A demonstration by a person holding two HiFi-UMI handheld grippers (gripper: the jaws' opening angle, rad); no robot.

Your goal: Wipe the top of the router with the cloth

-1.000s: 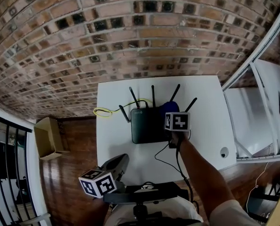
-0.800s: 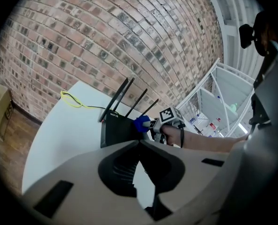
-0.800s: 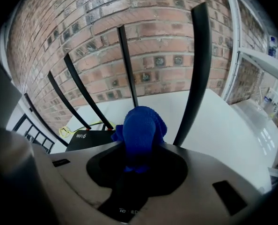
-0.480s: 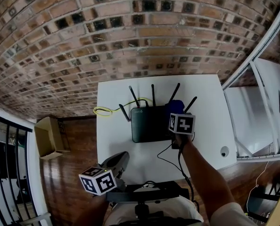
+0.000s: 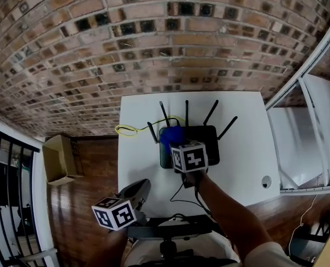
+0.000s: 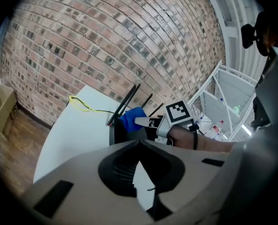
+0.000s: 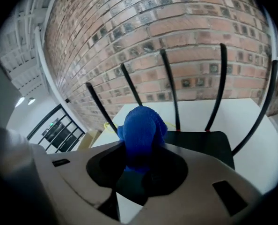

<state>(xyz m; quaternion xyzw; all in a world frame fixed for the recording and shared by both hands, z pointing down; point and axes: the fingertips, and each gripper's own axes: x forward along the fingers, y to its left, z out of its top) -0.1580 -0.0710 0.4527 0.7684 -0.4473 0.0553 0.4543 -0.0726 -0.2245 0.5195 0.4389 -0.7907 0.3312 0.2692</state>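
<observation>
A black router [image 5: 209,141] with several upright antennas sits mid-table on the white table [image 5: 243,121]. My right gripper [image 5: 176,147] is shut on a bunched blue cloth [image 5: 170,134], which presses on the left part of the router's top. In the right gripper view the cloth [image 7: 141,130] bulges out between the jaws over the router [image 7: 202,139]. My left gripper [image 5: 141,188] hangs near the table's front edge, away from the router, shut and holding nothing. From the left gripper view, the cloth [image 6: 132,117] and router [image 6: 114,132] lie ahead.
A yellow cable [image 5: 126,130] loops off the router's back left. A black cord [image 5: 183,191] trails toward the front edge. A brick wall stands behind the table, a cardboard box [image 5: 56,160] on the floor at left, white shelving [image 5: 309,143] at right.
My right gripper has slid the blue cloth leftward across the router top, from its right side to its left. The left gripper has hardly moved.
</observation>
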